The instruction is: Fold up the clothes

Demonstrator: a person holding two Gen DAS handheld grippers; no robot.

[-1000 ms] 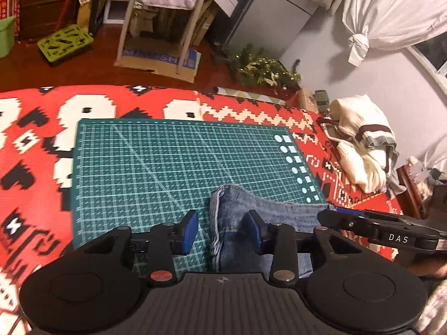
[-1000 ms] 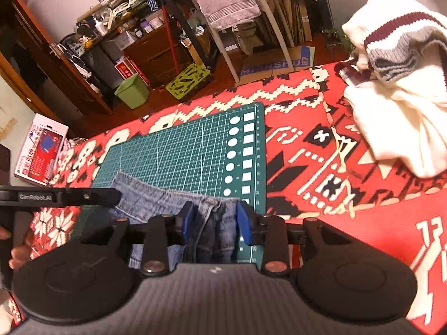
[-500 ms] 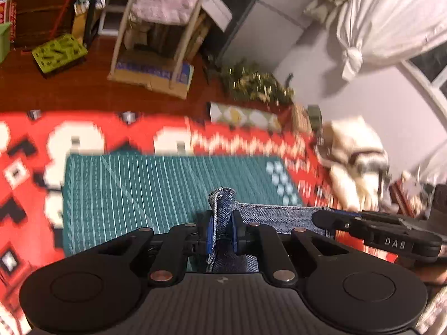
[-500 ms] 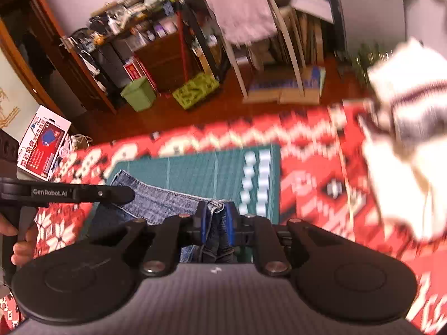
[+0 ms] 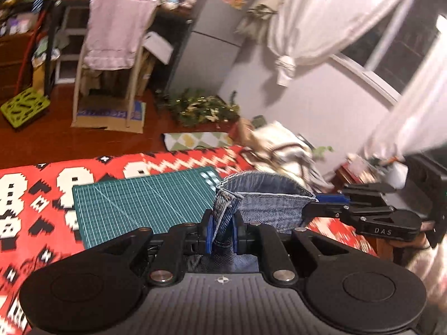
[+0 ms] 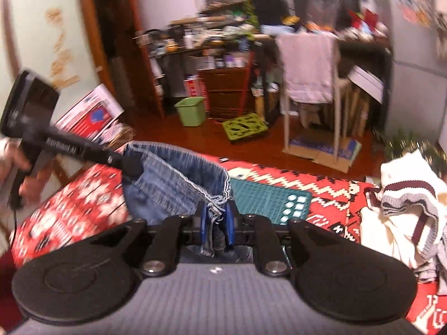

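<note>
Both grippers pinch the faded blue denim garment (image 5: 268,203), left gripper (image 5: 222,231) and right gripper (image 6: 215,227) clamped on opposite corners, lifted above the green gridded cutting mat (image 5: 145,203). Thick hems could slip from the jaws, collapsing the fold.

Left black plastic two-finger gripper (image 5: 222,233): ribbed grey housing, two round black discs either side, black linkage arms with silver pivot screws, blue finger pads (image 5: 209,233). Small crosshair mark on housing centre. Right black plastic two-finger gripper (image 6: 215,227): same build, blue pads, silver screws. Seen from the left camera its side reads "DAS" in white; the left unit's arm in the right camera carries white lettering, blurred. Thin black cable hangs from left handle.
</note>
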